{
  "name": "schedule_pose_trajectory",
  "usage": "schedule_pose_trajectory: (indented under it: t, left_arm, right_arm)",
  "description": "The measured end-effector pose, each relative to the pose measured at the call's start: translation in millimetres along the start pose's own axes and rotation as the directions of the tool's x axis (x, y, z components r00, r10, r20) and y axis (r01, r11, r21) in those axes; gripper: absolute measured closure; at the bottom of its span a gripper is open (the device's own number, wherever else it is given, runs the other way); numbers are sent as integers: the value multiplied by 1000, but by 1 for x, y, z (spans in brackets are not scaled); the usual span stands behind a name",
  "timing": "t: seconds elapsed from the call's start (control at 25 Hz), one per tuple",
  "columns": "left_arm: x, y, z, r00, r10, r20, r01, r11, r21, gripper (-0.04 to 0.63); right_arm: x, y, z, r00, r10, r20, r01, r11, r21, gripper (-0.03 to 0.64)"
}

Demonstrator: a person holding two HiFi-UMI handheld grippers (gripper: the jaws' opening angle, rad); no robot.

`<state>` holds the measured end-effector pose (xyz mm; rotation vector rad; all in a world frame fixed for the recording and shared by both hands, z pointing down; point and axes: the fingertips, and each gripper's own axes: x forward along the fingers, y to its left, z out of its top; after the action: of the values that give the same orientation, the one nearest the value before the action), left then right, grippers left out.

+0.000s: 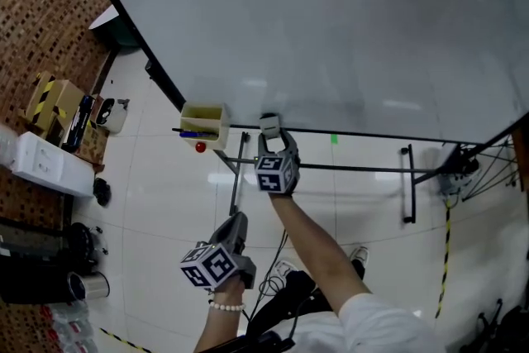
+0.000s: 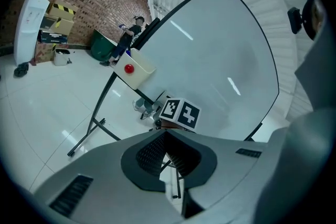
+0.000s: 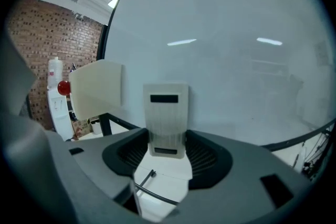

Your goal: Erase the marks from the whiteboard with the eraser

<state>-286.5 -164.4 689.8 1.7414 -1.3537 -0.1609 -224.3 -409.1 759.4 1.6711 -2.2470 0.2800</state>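
At the whiteboard's (image 1: 331, 21) lower edge, the right gripper (image 1: 275, 141) pinches the eraser (image 1: 270, 126) between its jaws. The right gripper view shows the eraser (image 3: 166, 118) upright, a pale ribbed block with two dark slots in its back, facing the board (image 3: 226, 34). Whether it touches the surface cannot be told. A faint grey smudge lies on the board up and to the right of it. Just left of the eraser a cream tray (image 1: 216, 113) hangs on the frame, with a blue pen (image 1: 197, 133) in it and a red knob (image 1: 200, 147) beneath. The left gripper (image 1: 238, 219) is held lower, well away from the board, its jaws pressed together on nothing. Each gripper's cube (image 2: 180, 113) carries black-and-white square markers. Boxes (image 1: 50, 99) banded with yellow-and-black stripes stand by the brick wall.
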Motion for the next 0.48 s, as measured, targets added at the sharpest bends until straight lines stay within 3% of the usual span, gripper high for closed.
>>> schedule_pose_trajectory:
  t: [0.48]
  left_arm:
    - [38,-67,-41,996,-56,-70,59,997,48,597]
  right_arm:
    - [-48,-153,-37,990,-142,-13,143,989,45,362]
